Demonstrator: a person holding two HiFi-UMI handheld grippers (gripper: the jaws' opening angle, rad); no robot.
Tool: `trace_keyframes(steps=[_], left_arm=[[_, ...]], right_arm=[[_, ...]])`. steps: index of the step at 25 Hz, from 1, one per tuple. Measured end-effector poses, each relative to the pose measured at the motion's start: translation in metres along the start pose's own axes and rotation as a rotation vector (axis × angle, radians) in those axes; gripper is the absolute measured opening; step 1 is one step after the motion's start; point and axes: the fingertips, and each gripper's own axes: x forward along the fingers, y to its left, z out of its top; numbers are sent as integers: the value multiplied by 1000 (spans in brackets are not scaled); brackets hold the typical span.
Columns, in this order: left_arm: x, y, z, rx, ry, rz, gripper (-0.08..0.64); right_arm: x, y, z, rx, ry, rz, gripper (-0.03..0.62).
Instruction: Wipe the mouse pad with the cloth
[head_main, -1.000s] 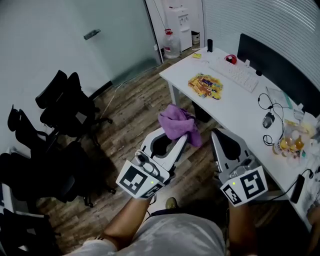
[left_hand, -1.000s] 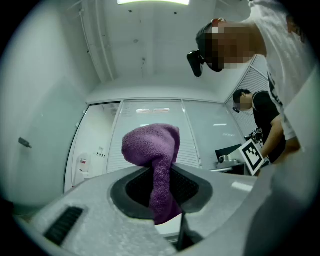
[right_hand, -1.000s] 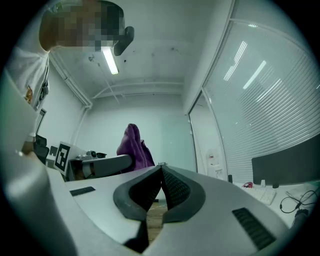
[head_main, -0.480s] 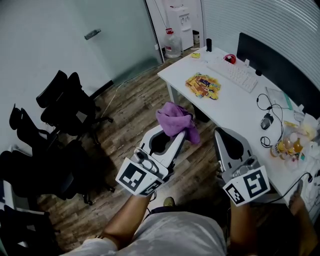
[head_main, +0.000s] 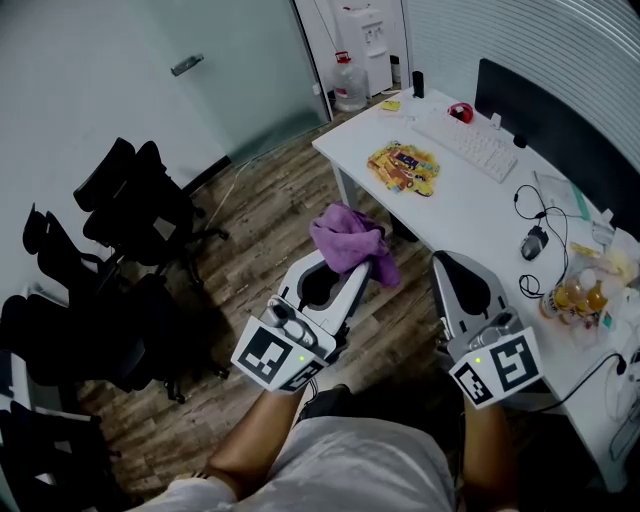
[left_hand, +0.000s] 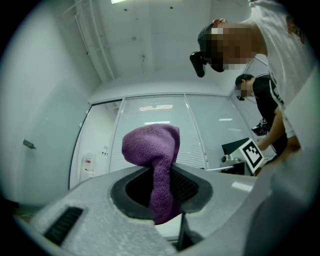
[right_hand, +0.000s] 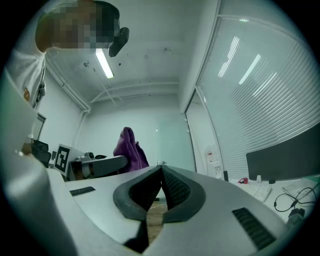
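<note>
A purple cloth (head_main: 350, 240) bunches above the tips of my left gripper (head_main: 358, 268), held over the wooden floor just short of the white desk (head_main: 470, 215). In the left gripper view the jaws are shut on a strip of the cloth (left_hand: 152, 147) that runs down through my left gripper (left_hand: 162, 170). A flat pad with a yellow, colourful print (head_main: 403, 167) lies near the desk's left end. My right gripper (head_main: 447, 262) hovers beside the desk's front edge. Its pads (right_hand: 172, 187) meet with nothing between them, and the cloth (right_hand: 129, 147) shows to its left.
A white keyboard (head_main: 470, 145), a black monitor (head_main: 560, 125), a wired mouse (head_main: 531, 243) and small bottles (head_main: 575, 297) occupy the desk. Black office chairs (head_main: 140, 215) crowd the left. A water dispenser (head_main: 363, 40) stands by the far wall. Another person (left_hand: 267, 107) is nearby.
Both grippers have edged a little towards the desk, the cloth still clamped in the left one. The shoe seen below them earlier is out of sight.
</note>
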Motion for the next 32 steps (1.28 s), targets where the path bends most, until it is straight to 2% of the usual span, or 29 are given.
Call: trace_keyframes(steps=[8,15,32], left_arm=[[9,15,-6,-6,0,16,83],[32,41,-20,-25,-10,-6,83],[123,162,-72,-69,23,-117,83]], right_arm=[[12,-12,-9,5,22,1,11],[32,-37,-22,-6,55,-39,11],[137,-124,-66,3,147,-201,12]])
